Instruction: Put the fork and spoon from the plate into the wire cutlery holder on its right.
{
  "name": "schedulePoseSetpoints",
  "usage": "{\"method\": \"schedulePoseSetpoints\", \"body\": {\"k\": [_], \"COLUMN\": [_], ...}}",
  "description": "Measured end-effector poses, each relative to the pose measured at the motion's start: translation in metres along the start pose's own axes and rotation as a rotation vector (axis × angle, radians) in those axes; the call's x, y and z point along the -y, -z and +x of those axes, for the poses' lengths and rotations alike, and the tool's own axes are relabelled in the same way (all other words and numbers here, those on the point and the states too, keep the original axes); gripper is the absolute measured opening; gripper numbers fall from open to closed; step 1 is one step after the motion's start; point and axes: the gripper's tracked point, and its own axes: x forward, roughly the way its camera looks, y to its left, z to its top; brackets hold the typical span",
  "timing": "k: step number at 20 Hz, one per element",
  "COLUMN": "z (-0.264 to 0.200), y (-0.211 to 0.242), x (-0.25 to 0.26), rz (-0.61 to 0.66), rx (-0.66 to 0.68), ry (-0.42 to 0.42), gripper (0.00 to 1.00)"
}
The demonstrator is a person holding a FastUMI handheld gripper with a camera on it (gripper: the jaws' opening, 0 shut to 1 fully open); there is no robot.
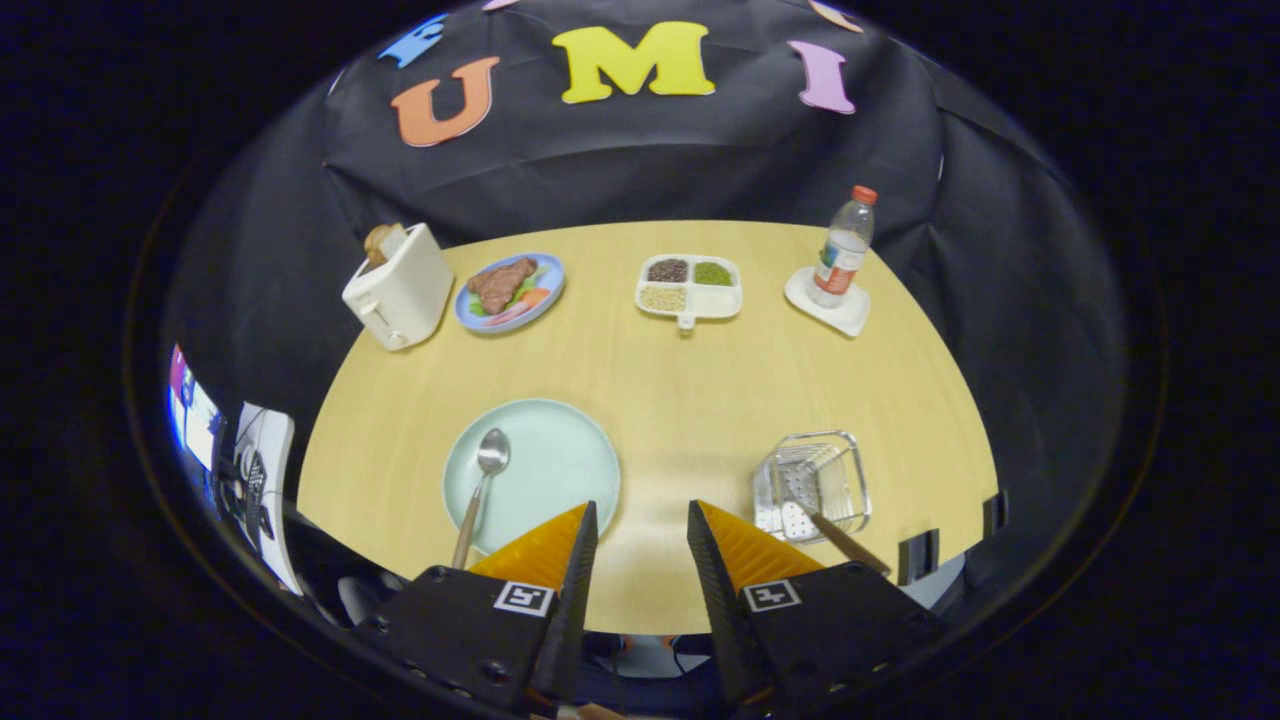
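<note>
Counter point(690, 400): pale wood, rounded at the near edge, carrying everything below.
Toaster point(400, 288): far left, a slice of bread standing in its slot.
Pale green plate point(545, 465): just ahead of the claw's left finger; the finger covers its near rim.
Wire cutlery holder point(812, 485): to the right of that plate, just ahead of the right finger.
Blue plate point(512, 290): beside the toaster, with meat and vegetables on it.
Divided dish point(690, 287): far middle, three sorts of beans or grains.
Water bottle point(843, 250): far right, standing on a small white plate point(830, 305).
Claw point(642, 515): fingers apart, nothing between them, hanging over the near counter edge between plate and holder.
Spoon point(482, 490): lying on the plate's left part, bowl away from the claw, handle running off the near rim.
Fork point(825, 528): already in the holder, by my reading; its handle leans out over the near side.
Step in hand: the spoon is left to fetch.
Next move: swing left and close on the spoon's slim handle.
Hard to make out: the fork's tines through the wire mesh, and the spoon handle's end behind the claw.
</note>
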Motion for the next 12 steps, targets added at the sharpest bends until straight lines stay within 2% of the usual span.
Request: {"method": "schedulePoseSetpoints", "body": {"k": [3, 6, 7, 8, 12], "z": [0.015, 0.037, 0.045, 0.053, 0.083], "y": [0.006, 0.014, 0.017, 0.02, 0.036], "x": [-0.046, -0.078, -0.086, -0.092, -0.118], "rz": [-0.051, -0.131, -0.144, -0.146, -0.052], "rx": [-0.019, -0.061, -0.077, -0.092, -0.187], "ry": [-0.033, -0.015, -0.002, 0.009, -0.023], "gripper": [0.54, 0.56, 0.6, 0.61, 0.74]}}
